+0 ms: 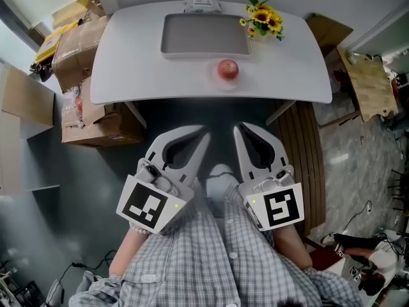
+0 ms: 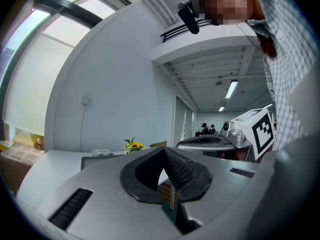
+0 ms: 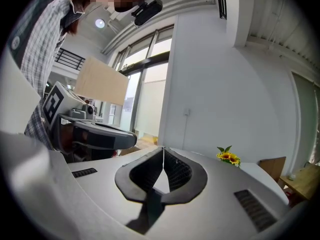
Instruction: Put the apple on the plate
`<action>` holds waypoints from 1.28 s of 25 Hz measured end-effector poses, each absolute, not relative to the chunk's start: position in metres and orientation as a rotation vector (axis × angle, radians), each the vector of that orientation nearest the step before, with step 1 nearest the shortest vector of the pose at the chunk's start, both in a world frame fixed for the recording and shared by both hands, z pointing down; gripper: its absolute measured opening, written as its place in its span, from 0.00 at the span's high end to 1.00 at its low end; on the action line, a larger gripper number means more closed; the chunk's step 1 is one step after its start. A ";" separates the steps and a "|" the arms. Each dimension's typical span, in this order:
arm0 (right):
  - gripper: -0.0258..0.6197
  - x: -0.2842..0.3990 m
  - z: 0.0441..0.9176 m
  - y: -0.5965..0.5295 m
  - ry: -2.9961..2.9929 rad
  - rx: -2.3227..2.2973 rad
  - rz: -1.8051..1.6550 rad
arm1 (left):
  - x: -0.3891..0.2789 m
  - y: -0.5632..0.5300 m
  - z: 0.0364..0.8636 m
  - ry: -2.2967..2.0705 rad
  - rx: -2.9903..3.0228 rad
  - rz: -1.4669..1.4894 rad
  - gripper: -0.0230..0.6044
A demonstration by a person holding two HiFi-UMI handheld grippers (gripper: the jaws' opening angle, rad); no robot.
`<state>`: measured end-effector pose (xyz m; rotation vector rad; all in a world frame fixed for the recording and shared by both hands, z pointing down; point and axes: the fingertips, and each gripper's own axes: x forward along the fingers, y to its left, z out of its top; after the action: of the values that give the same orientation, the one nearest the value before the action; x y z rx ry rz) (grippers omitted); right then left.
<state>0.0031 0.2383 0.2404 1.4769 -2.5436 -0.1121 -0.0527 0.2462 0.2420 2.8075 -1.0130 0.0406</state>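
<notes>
The red apple (image 1: pixel 228 70) sits on a pale round plate (image 1: pixel 216 82) near the middle of the near edge of the white desk (image 1: pixel 128 62). Just beyond it lies a grey tray (image 1: pixel 204 34), with a bunch of sunflowers (image 1: pixel 263 21) at the tray's far right corner. Both tools hang low, near the person's checked shirt (image 1: pixel 211 261) and well short of the desk. The left tool (image 1: pixel 203 133) has its jaws pressed together with nothing between them, and the right tool (image 1: pixel 238 128) is likewise closed and empty. Cardboard boxes (image 1: pixel 77 43) are stacked on the floor to the left of the desk
</notes>
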 end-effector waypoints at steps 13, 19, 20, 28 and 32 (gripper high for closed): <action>0.93 0.038 0.254 0.181 -2.525 1.503 -0.042 | -0.036 0.191 0.261 -1.030 2.755 0.082 0.95; 0.92 0.055 0.261 0.127 -2.544 1.448 -0.012 | -0.025 0.136 0.264 -1.099 2.722 0.063 0.95; 0.92 0.057 0.262 0.118 -2.549 1.430 -0.007 | -0.023 0.128 0.264 -1.112 2.710 0.065 0.95; 0.93 0.077 0.266 0.043 -2.614 1.305 0.039 | -0.010 0.066 0.277 -1.212 2.616 0.108 0.95; 0.92 0.090 0.276 0.014 -2.609 1.264 0.064 | -0.006 0.039 0.286 -1.270 2.553 0.128 0.95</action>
<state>0.0902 0.0141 0.2755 1.2636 -2.6092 0.0638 -0.0063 0.0387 0.2862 2.5532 -1.2696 0.1282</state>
